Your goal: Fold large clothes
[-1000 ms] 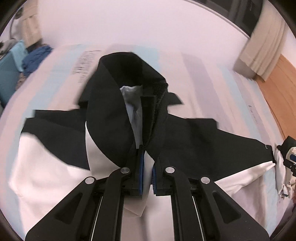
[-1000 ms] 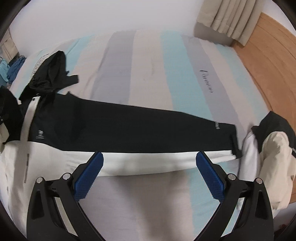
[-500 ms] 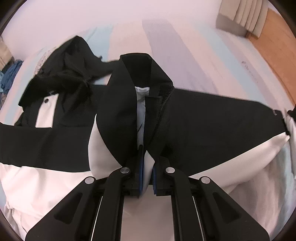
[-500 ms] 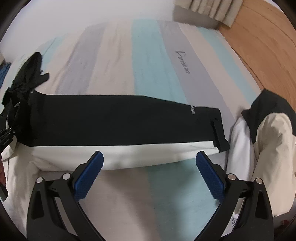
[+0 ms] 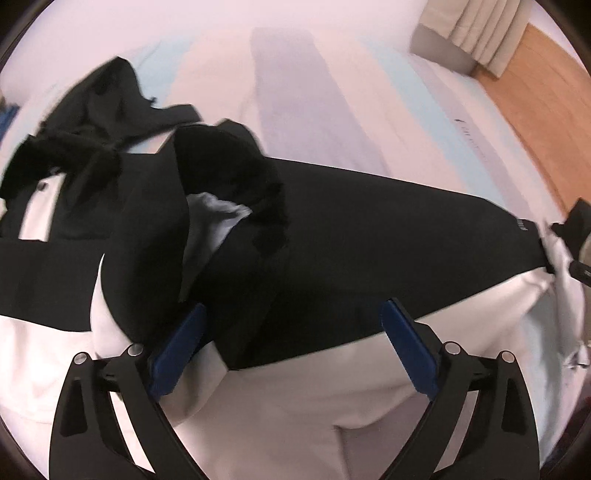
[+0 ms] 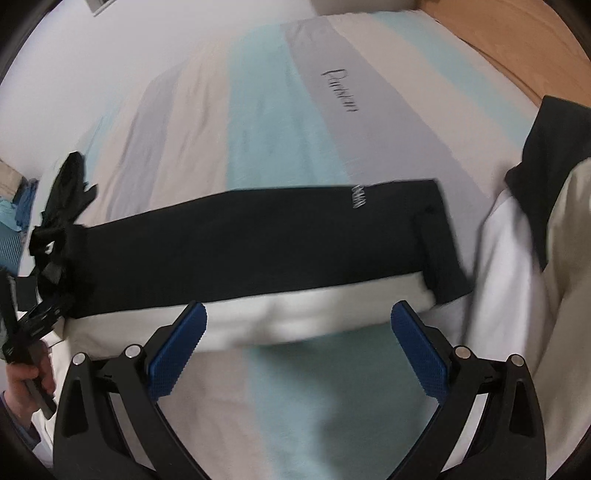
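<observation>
A black-and-white jacket [image 5: 332,266] lay on the striped bed [image 6: 266,110], its sleeve [image 6: 258,236] stretched crosswise ahead of the right gripper [image 6: 297,345], jaws wide and empty. The left gripper [image 5: 293,345], jaws opening, hovered over the collar [image 5: 207,206], gripping nothing.

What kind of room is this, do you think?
Probably a bedroom: a black and white jacket lies on a bed with a striped cover, beside a wooden floor and curtains.

Striped bed [image 6: 266,122] under black-and-white jacket [image 5: 332,258]; second garment [image 6: 535,258] beside it.
</observation>
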Demonstrator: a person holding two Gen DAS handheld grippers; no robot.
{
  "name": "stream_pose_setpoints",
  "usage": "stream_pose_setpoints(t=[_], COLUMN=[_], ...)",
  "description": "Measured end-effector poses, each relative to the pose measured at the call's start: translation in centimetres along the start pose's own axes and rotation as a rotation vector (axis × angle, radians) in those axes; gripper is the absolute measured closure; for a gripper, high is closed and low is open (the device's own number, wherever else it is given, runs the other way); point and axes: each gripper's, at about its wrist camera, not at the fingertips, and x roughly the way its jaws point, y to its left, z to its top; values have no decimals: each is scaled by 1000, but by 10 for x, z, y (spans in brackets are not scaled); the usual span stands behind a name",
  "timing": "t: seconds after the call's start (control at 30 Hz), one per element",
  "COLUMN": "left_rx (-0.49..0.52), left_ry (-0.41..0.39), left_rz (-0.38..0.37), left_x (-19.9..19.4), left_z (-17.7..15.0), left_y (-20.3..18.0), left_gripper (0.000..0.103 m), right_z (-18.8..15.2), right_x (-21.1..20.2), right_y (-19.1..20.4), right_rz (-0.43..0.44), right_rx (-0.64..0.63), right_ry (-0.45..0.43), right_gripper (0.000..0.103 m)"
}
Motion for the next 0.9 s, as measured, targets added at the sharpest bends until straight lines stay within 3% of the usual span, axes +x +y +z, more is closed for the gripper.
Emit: stream_pose_setpoints(t=[0.1,0.33,0.47,0.6,0.73,0.9], left_rx=[13,101,40,39,27,-10], left_ry=[-12,-60,-8,-28,-56,-70], left_rz=[-29,37,49,66,60,44], left_x=[-13,-46,-36,-36,-45,-68], left_z=[-1,-3,-3,-12,-20,-29], left_y=[-13,-24,2,16,22,29], left_gripper=[9,6,6,6,6,6], right_z=[15,26,21,16,9,2], right_x=[9,41,57,62,68,69], right_y=[-12,-36,-53,-70,-70,-74], right_rz=[-36,-158,-204,-160,-159,-225], right_rx=[-30,-10,33,122,113,82], right_ry=[11,28,34,-4,-21,-52], right_gripper=[7,7,7,7,13,15])
